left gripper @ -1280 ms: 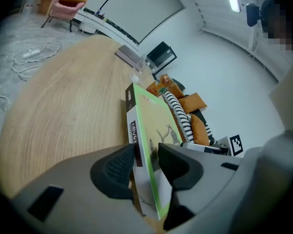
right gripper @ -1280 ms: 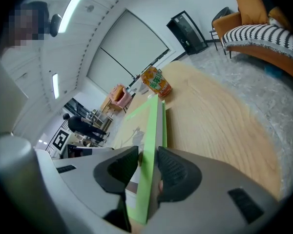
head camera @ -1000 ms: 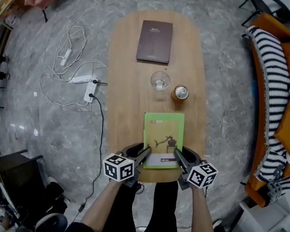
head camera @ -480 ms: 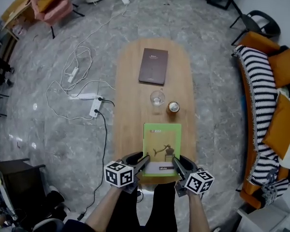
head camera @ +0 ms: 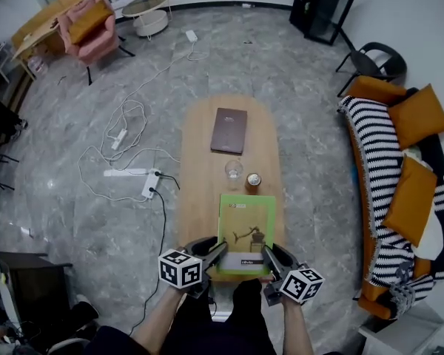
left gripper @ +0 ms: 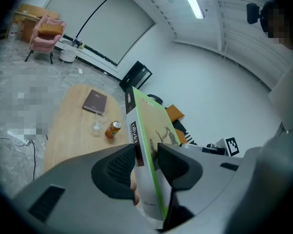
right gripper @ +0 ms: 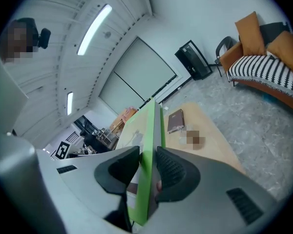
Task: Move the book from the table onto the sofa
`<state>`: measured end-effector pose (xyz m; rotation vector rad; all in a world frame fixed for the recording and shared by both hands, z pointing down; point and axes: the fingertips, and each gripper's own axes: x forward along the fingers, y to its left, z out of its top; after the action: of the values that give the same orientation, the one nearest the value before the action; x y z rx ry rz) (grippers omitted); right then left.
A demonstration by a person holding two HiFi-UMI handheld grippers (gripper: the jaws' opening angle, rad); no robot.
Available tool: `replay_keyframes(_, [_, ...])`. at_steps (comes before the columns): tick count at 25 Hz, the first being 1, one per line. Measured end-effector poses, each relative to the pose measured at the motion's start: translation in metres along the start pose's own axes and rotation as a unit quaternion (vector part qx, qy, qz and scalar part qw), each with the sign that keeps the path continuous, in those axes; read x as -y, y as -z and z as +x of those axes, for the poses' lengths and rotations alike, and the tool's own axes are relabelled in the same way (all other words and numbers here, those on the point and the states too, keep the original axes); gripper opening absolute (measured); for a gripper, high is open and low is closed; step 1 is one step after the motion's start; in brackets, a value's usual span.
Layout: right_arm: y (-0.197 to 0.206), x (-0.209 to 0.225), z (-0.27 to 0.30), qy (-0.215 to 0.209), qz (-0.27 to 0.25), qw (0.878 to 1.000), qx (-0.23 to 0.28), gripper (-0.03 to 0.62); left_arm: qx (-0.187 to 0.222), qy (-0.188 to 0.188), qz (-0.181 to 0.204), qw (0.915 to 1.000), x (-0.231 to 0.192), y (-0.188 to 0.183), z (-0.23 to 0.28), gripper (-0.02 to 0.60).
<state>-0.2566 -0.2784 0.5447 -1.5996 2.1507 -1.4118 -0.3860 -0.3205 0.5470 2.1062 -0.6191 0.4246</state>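
Note:
A green book (head camera: 246, 231) with a plant drawing on its cover hangs in the air above the near end of the oval wooden table (head camera: 200, 176). My left gripper (head camera: 216, 254) is shut on its near left corner and my right gripper (head camera: 270, 257) on its near right corner. In the left gripper view the pads clamp the green book (left gripper: 149, 145) at the spine side. In the right gripper view the green book (right gripper: 149, 135) stands edge-on between the pads. The striped sofa (head camera: 385, 191) with orange cushions lies along the right.
A brown book (head camera: 229, 130), a glass (head camera: 233, 170) and a can (head camera: 253, 181) stay on the table. Cables and a power strip (head camera: 126, 172) lie on the grey floor to the left. A black chair (head camera: 374, 58) stands beyond the sofa.
Both grippers have risen with the green book between them, lifting it well off the table. The table and floor now look smaller and farther below.

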Motion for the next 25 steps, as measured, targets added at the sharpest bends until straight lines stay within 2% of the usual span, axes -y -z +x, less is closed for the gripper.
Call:
replay_keyframes(6, [-0.011,-0.033,-0.033,-0.008,0.001,1.000,0.020,0.124,0.010,0.003,0.021,0.9997,0.038,-0.011,-0.029,0.152])
replay_keyframes(11, [-0.019,-0.041,-0.056,-0.028,0.005,0.999,0.026,0.124,0.020,-0.004,0.029,0.9994,0.065,-0.012,-0.039,0.152])
replay_keyframes(19, [-0.049,-0.022,-0.096,-0.052,-0.005,0.998,0.034,0.120,0.047,-0.014,0.031,0.9983,0.113,-0.011,-0.017,0.152])
replay_keyframes(25, [-0.068,0.001,-0.139,-0.043,0.001,0.998,0.052,0.118,0.041,-0.001,0.050,0.9979,0.158,-0.008,0.011,0.152])
